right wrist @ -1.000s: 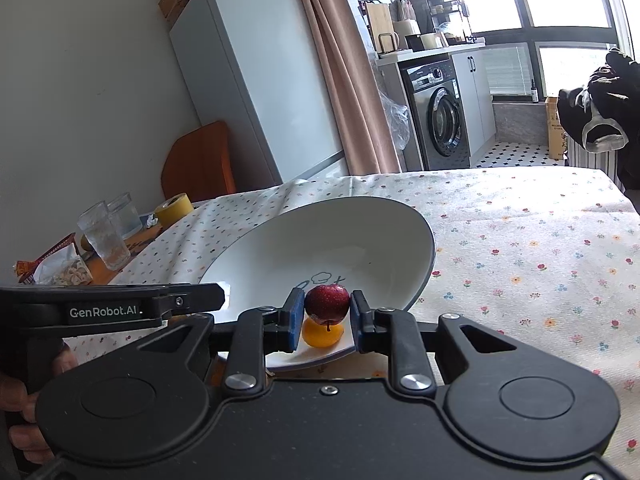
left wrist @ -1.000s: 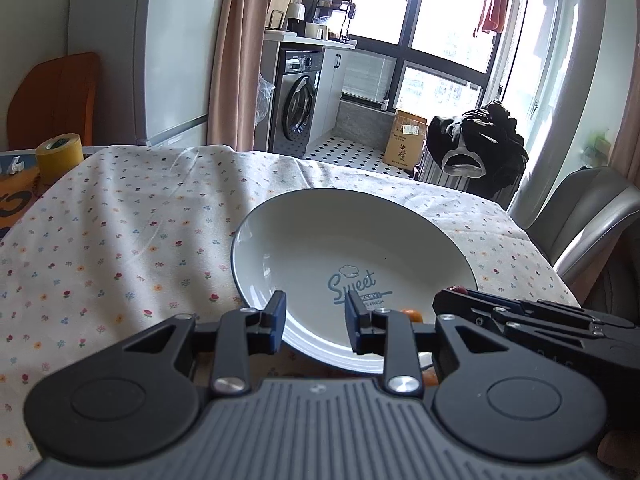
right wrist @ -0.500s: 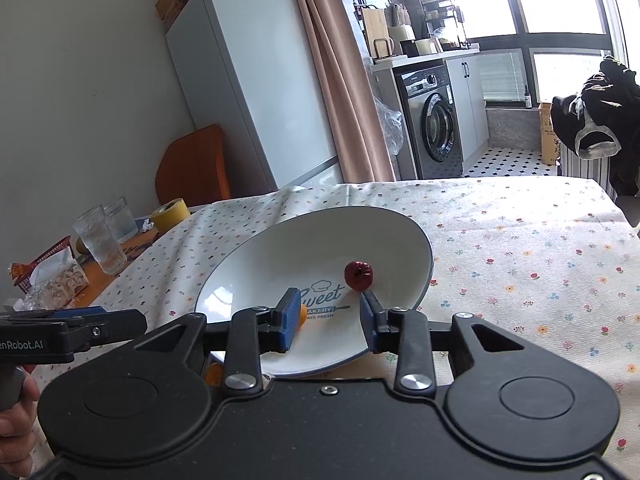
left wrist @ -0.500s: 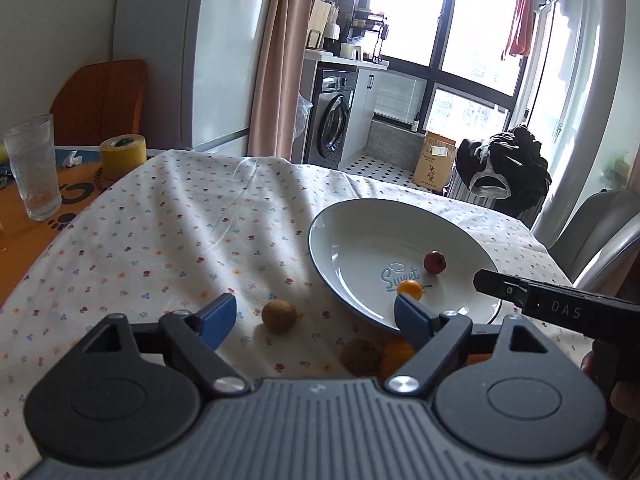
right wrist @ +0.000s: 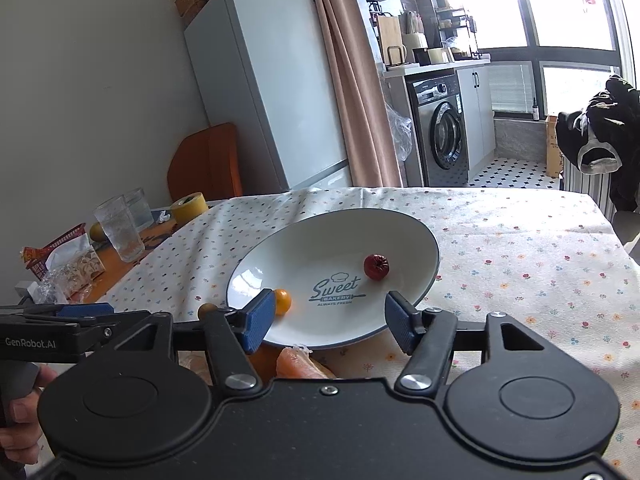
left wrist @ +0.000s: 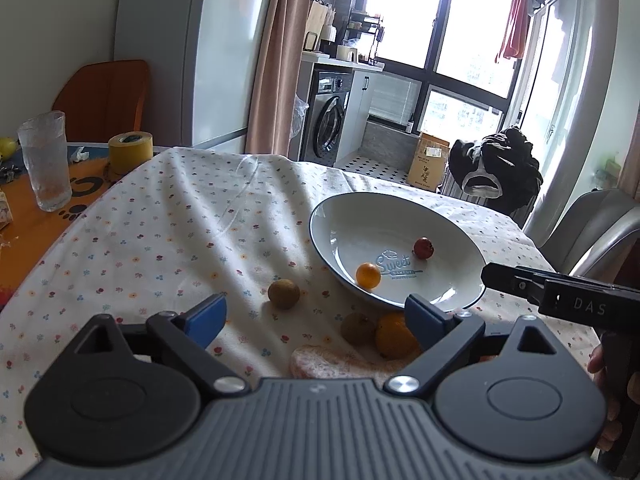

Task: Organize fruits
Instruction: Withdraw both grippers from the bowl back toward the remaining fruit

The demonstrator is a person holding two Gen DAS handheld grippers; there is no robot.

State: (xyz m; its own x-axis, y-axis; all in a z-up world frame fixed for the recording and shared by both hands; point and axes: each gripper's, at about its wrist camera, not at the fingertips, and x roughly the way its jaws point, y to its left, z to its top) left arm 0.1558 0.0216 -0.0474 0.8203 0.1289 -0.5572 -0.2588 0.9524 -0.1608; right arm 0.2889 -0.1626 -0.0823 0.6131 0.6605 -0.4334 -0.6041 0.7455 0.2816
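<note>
Two grippers are in our hands, and both stand wide open with nothing held between their blue pads. Our left gripper (left wrist: 316, 314) hangs over the near edge of the table, above a round brown fruit (left wrist: 283, 294), a second brown fruit (left wrist: 357, 329) and a bumpy orange (left wrist: 394, 336) that lie on the cloth just beside the plate. A pale, rough piece of something (left wrist: 320, 360) lies closest to us; we cannot tell what it is. Our right gripper (right wrist: 330, 322) hangs over the near rim of the plate (right wrist: 280, 248) and touches nothing. The plate is white, smooth and shiny, with a thin dark rim, and it says "Sweet BAKERY ALWAYS FRESH" in blue. Inside it sit a small round orange fruit (right wrist: 283, 301) near the left rim and a wrinkly dark red fruit (right wrist: 376, 267) toward the far side, well apart. The tablecloth (right wrist: 520, 248) is soft and cream with tiny flowers. At the far left corner stand a bumpy clear glass (left wrist: 46, 160) and a yellow tape roll (left wrist: 130, 152). The grippers read "GenRobot.AI" and "DAS".
</note>
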